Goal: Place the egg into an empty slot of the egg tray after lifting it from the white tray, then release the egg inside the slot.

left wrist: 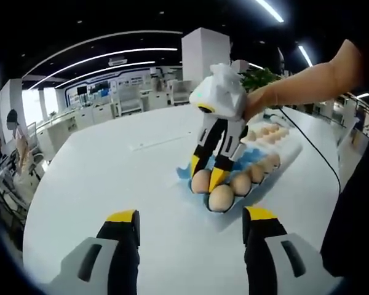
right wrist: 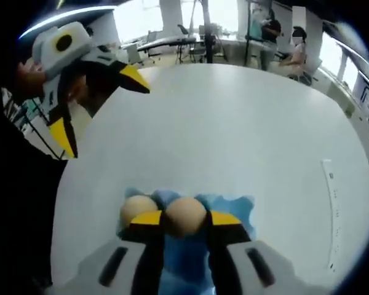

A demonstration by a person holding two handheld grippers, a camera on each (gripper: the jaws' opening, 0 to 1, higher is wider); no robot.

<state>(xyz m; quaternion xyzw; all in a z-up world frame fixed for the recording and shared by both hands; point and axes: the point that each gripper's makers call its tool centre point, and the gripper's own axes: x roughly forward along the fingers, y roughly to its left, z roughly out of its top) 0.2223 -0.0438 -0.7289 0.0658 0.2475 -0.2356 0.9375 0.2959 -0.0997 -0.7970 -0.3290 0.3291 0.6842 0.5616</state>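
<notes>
- In the right gripper view, the right gripper (right wrist: 184, 219) has its yellow-tipped jaws clenched on an egg (right wrist: 185, 216), one jaw against each side of it.
- That egg sits at the near corner of the blue egg tray (right wrist: 237, 206), low over or in a slot; whether it already rests in the slot cannot be told.
- A second egg (right wrist: 137, 206) lies in the slot just outside the right gripper's left jaw, touching or nearly touching it.
- In the left gripper view, the left gripper (left wrist: 190, 222) hangs with its jaws released and wide apart, nothing between them, above the bare white table (left wrist: 111, 178).
- Ahead of those jaws, the egg tray holds a row of eggs along its near edge, with more eggs in a white tray (left wrist: 281, 136) just behind it.
- A person's hand (left wrist: 258, 101) grips the right gripper from above.
</notes>
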